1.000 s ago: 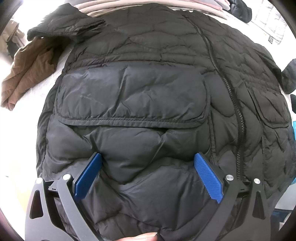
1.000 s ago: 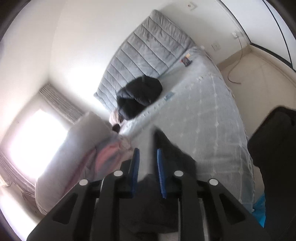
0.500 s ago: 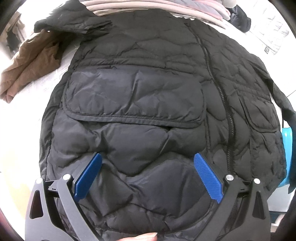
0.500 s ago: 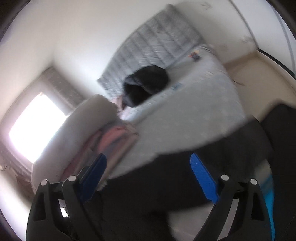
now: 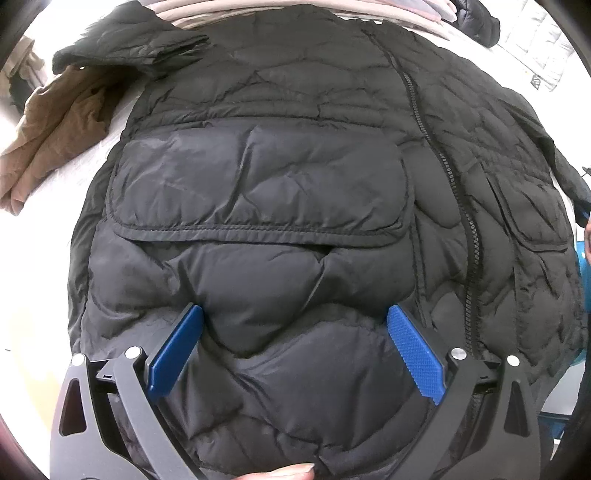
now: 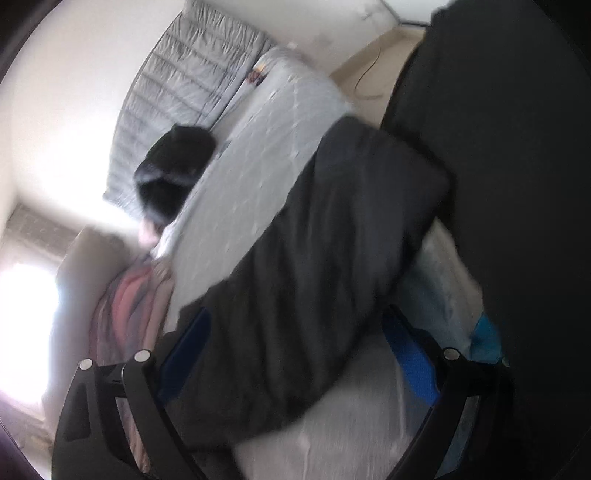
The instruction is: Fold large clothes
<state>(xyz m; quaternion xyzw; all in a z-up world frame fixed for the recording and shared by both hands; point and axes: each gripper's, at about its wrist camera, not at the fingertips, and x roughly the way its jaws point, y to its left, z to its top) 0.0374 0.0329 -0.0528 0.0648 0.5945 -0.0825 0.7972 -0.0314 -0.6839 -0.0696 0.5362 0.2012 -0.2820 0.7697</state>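
Observation:
A black quilted puffer jacket [image 5: 280, 177] lies front up and spread on the white bed, zip [image 5: 458, 206] running down its right half, a large flap pocket [image 5: 258, 188] in the middle. My left gripper [image 5: 295, 347] is open, its blue fingers [image 5: 177, 347] wide apart just over the jacket's lower hem. In the blurred right wrist view, my right gripper [image 6: 295, 354] is open with a black sleeve or edge of the jacket [image 6: 314, 273] lying between the spread fingers, not pinched.
A brown garment [image 5: 55, 125] lies left of the jacket. Folded pink and beige clothes [image 5: 258, 7] are stacked beyond the collar. The right wrist view shows a grey mattress [image 6: 266, 147], another black garment [image 6: 173, 166] by the grey headboard [image 6: 192, 70], and my dark clothing [image 6: 517, 184] at right.
My right gripper went from shut to open, letting go of the black fabric, and swung down toward the jacket. The left gripper stayed open, hovering over the hem with small shifts.

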